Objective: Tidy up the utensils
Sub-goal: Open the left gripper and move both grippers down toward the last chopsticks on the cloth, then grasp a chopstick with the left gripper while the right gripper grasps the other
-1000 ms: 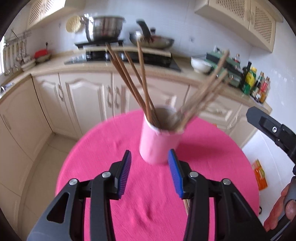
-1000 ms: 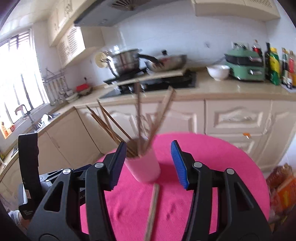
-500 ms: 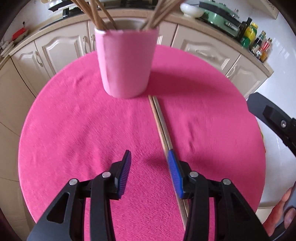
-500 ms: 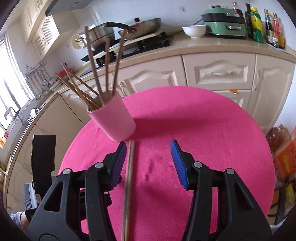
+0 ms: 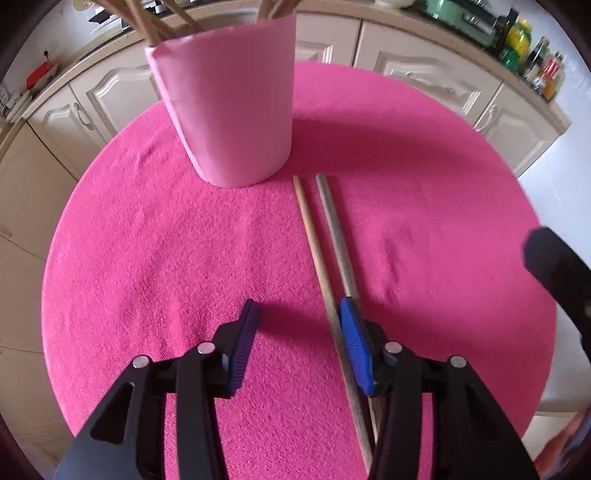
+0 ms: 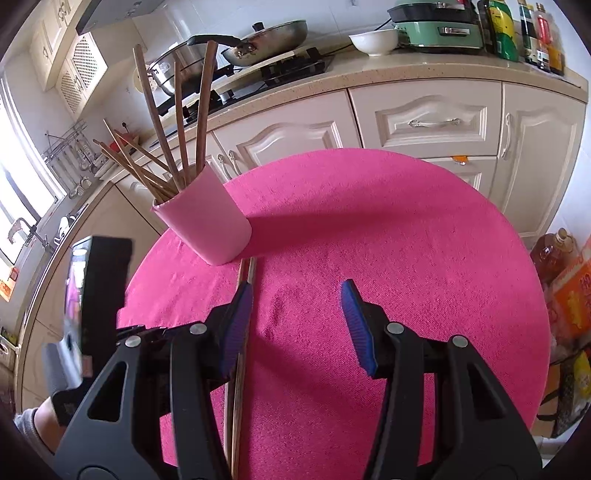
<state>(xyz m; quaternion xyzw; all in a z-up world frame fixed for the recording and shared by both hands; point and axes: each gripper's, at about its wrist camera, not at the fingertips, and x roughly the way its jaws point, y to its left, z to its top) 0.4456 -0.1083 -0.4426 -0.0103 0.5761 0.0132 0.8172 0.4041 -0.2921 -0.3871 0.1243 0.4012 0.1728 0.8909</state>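
At the far left of the round table's pink cloth stands the pink cup, upright, with a bundle of wooden chopsticks leaning out of its mouth, some fanned to the left and three taller ones rising nearly straight. Just right of the cup's base begin two loose chopsticks, lying side by side on the cloth, close but slightly apart at their far tips, and running toward the near edge of the table. The left gripper sits low over the cloth with its jaws apart and nothing between them; its right blue pad is directly over or against the right-hand stick, and which of the two cannot be told. In the right wrist view the right gripper is likewise spread wide and empty, the pair of sticks passing under its left pad, while the rest of the gap frames bare cloth. Farther right and behind the table run cream cabinets under a counter carrying a white bowl and a green appliance.
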